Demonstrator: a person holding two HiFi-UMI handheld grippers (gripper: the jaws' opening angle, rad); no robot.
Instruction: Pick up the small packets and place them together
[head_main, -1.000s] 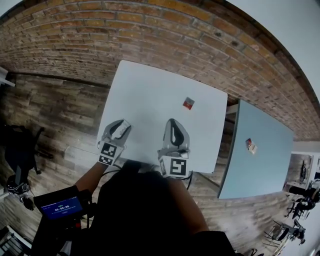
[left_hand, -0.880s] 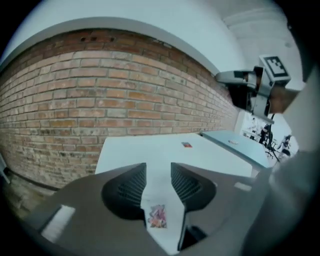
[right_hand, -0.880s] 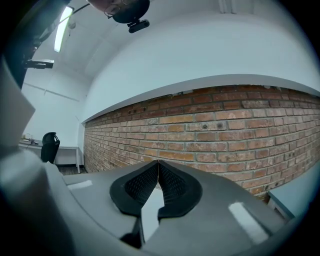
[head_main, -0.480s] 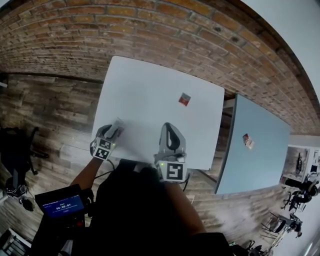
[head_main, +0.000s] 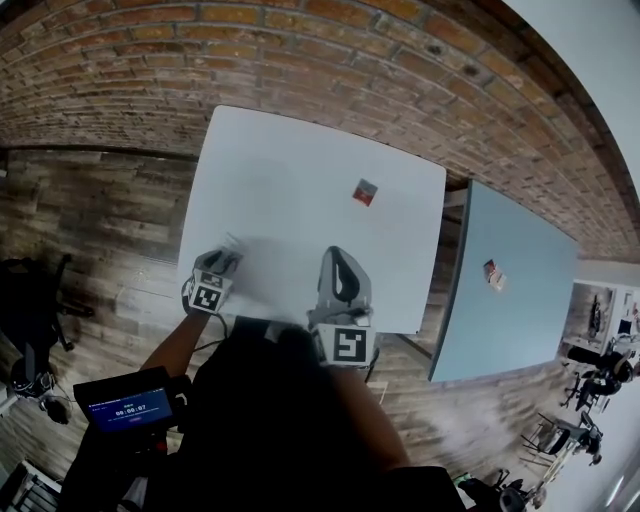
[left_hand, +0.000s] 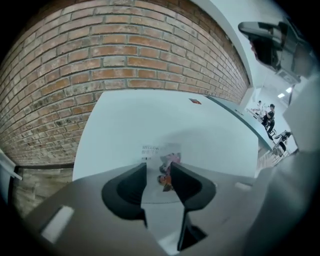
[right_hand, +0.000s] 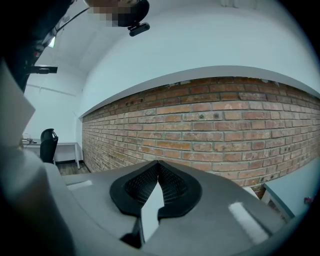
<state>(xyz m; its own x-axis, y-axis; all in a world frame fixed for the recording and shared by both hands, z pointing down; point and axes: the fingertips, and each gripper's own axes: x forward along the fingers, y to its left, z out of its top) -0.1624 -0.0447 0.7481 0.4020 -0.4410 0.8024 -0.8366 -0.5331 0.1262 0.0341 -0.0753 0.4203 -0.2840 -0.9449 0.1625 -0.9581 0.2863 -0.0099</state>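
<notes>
A white packet (left_hand: 159, 154) with print and a pink-orange picture sits between the jaws of my left gripper (left_hand: 159, 176), which looks shut on it across its width. In the head view this gripper (head_main: 226, 256) hovers by the white table's (head_main: 290, 170) near-left edge, with the packet (head_main: 233, 243) sticking out of its tip. A small red packet (head_main: 365, 191) lies far right on the same table, and it shows as the red packet (left_hand: 195, 101) in the left gripper view. My right gripper (head_main: 341, 266) is shut and empty near the front edge. In its own view the right gripper (right_hand: 158, 163) faces the brick wall.
A blue-grey table (head_main: 520, 300) stands to the right with another small packet (head_main: 492, 274) on it. A brick wall (head_main: 300, 60) runs behind both tables. The floor is wood. A device with a screen (head_main: 125, 407) sits at the lower left.
My left gripper has drawn back and to the left, toward the table's near-left edge, with the white packet at its tip. The right gripper has barely moved.
</notes>
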